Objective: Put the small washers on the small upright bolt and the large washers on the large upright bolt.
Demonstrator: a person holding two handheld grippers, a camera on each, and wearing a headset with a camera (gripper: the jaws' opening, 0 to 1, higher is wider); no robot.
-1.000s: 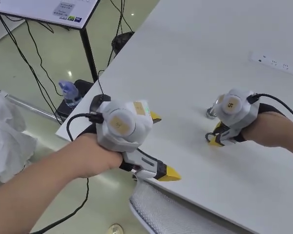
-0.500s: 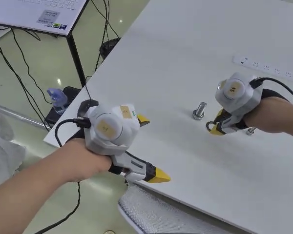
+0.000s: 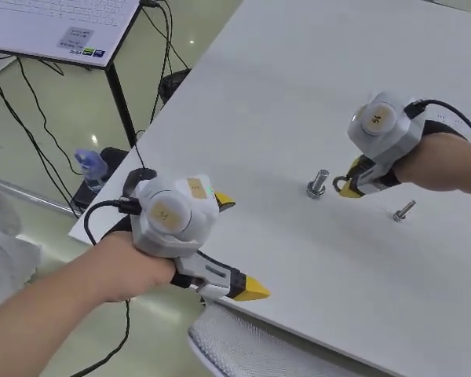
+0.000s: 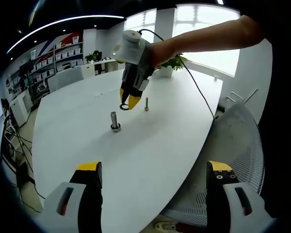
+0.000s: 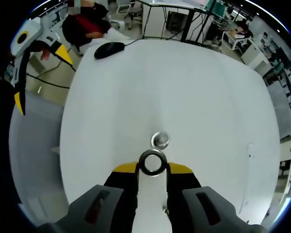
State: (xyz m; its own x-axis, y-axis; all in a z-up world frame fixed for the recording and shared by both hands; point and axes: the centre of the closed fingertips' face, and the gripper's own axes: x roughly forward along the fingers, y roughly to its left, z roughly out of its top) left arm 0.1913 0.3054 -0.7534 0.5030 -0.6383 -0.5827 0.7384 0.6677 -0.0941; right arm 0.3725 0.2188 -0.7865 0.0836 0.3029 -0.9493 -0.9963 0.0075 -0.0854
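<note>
- In the head view, we see the left tool (image 3: 239,246) held low by the near edge of the smooth white worktop (image 3: 298,78). Its two yellow-tipped jaws are spread wide with nothing between them.
- The right tool (image 3: 347,188) pinches a thin metal washer (image 3: 339,185), a flat ring, at its yellow tips.
- The large bolt (image 3: 317,184), stubby and shiny, stands upright on its head just beside the washer. The small bolt (image 3: 403,210), slim and grey, stands apart on the other side of the right tool.
- An open laptop (image 3: 55,23) sits on a side stand, and the grey mesh chair (image 3: 243,345) back shows below the worktop edge.
- In the left gripper view, our own jaws rise far apart. Past them the large bolt (image 4: 115,121) stands on the matte white surface. The right tool (image 4: 128,102) hangs beyond it with the washer (image 4: 123,106) at its tips, clear of the bolt. The small bolt (image 4: 146,104) stands close behind.
- In the right gripper view, the jaws are pressed onto the washer (image 5: 152,162), its round hole facing us. The large bolt (image 5: 160,140) appears end-on just past it, a round bright disc.
- The left tool (image 5: 41,77) shows at the left, and a rounded black mouse (image 5: 109,48) lies at the worktop's far end.
</note>
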